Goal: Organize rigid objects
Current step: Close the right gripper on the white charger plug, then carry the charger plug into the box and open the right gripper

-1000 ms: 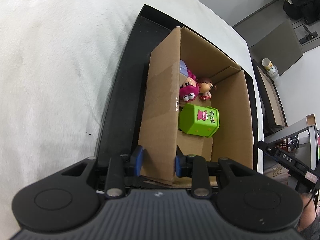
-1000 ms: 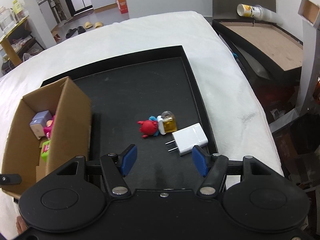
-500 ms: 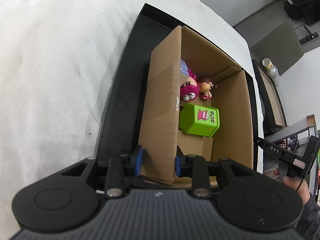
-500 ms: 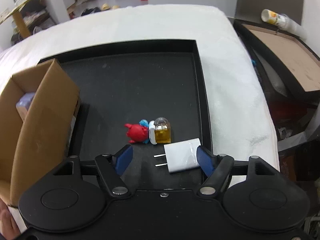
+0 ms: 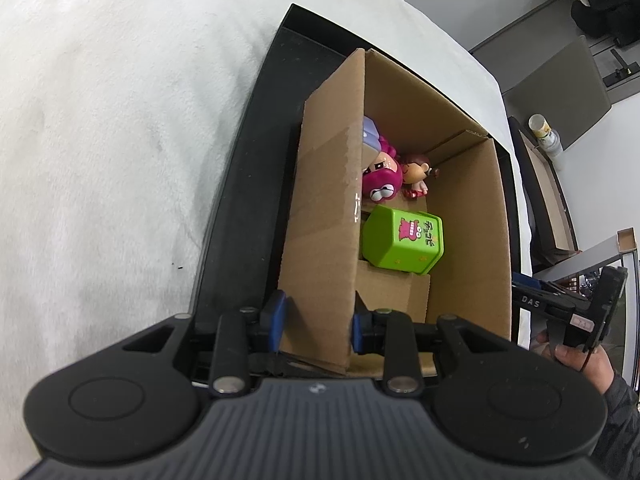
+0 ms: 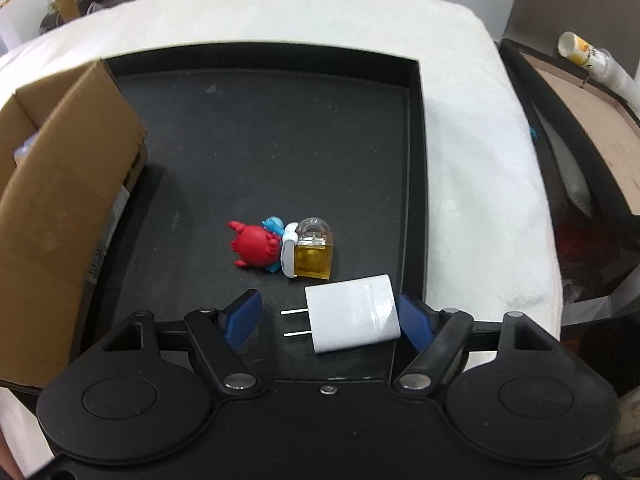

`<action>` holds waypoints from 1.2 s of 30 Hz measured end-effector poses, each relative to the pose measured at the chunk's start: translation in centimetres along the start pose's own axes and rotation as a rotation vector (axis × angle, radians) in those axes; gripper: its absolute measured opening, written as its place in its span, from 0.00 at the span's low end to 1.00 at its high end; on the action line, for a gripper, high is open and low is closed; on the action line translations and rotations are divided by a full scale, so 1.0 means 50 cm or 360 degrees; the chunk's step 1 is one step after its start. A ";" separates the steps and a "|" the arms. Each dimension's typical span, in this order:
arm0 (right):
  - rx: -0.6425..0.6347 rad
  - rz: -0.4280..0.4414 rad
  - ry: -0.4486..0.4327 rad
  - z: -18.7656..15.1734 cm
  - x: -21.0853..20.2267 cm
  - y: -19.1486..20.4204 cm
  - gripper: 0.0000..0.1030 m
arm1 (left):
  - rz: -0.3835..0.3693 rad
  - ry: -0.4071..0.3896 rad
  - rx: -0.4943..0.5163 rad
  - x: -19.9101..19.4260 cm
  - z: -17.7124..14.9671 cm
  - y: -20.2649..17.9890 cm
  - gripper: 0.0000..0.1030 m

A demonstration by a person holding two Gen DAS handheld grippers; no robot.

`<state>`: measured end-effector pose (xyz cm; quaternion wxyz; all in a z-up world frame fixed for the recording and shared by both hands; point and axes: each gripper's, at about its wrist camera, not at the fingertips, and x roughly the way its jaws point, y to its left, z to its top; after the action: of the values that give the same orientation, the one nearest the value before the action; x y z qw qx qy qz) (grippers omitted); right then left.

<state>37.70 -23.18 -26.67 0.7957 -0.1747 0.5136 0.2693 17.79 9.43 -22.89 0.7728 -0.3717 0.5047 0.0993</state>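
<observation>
Left gripper (image 5: 316, 322) clamped on box (image 5: 320, 240) wall, we note | right gripper (image 6: 330, 314) opening, charger (image 6: 352, 320) between its pads, unpinched | tray (image 6: 416, 160) beneath.

You see a brown cardboard box (image 5: 320, 216) on a black tray (image 6: 280, 128), a green box (image 5: 400, 240) with pink print, a white charger (image 6: 352, 318), a red toy (image 6: 254, 246), and white cloth (image 6: 480, 160).

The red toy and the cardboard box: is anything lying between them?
No. In the right wrist view, only bare black tray floor lies between the red toy and the cardboard box.
</observation>
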 end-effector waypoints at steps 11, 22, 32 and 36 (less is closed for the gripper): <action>0.0055 0.0028 -0.0005 -0.017 0.003 0.013 0.59 | 0.0026 0.0008 0.0003 0.011 0.003 -0.004 0.31; 0.0098 0.0045 -0.0046 -0.019 -0.047 0.050 0.59 | 0.0015 0.0001 0.0000 0.008 0.000 0.000 0.31; 0.0111 0.0057 -0.0150 -0.001 -0.122 0.080 0.59 | 0.0023 -0.0035 -0.0006 -0.003 -0.005 -0.003 0.31; 0.0108 0.0076 -0.0191 0.007 -0.148 0.098 0.59 | 0.0017 -0.0039 0.0010 -0.008 -0.005 -0.008 0.31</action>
<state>32.55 -20.94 -19.77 0.8240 -0.1189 0.4777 0.2806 17.64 9.07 -22.41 0.7796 -0.3653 0.4974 0.1064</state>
